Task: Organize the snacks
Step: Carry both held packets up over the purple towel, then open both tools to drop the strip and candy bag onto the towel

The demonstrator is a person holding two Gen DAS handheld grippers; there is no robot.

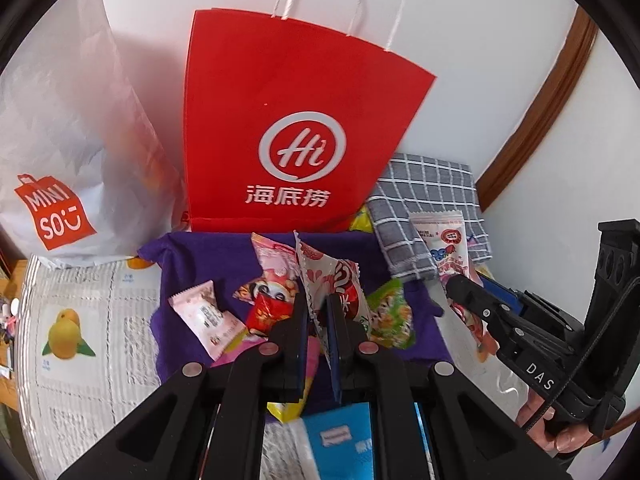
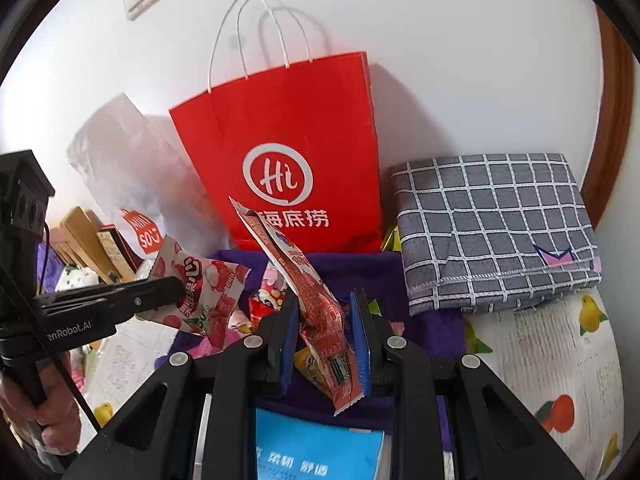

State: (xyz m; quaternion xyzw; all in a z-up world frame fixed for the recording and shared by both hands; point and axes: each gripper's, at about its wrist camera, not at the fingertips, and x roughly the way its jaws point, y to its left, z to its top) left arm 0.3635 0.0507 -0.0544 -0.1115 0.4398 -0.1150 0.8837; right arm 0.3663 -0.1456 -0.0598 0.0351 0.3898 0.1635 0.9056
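Observation:
My left gripper (image 1: 318,304) is shut on a white-and-red fruit-candy packet (image 1: 332,276), held upright above the purple cloth (image 1: 188,248). In the right wrist view the same packet (image 2: 208,292) hangs from the left gripper (image 2: 178,286) at the left. My right gripper (image 2: 324,300) is shut on a long red-and-white snack packet (image 2: 308,284) that slants up to the left; in the left wrist view that packet (image 1: 444,244) is at the right. A red paper bag (image 1: 288,120) (image 2: 288,152) stands upright just behind the cloth. Loose snacks lie on the cloth: a pink packet (image 1: 204,316), a red one (image 1: 268,304), a green one (image 1: 390,316).
A white Miniso bag (image 1: 60,160) stands left of the red bag, against the wall. A folded grey checked cloth (image 2: 500,232) lies to the right. A blue box (image 2: 316,448) sits under the grippers. The fruit-print table cover (image 1: 80,320) spreads on both sides. A person's hand (image 2: 48,400) grips the left handle.

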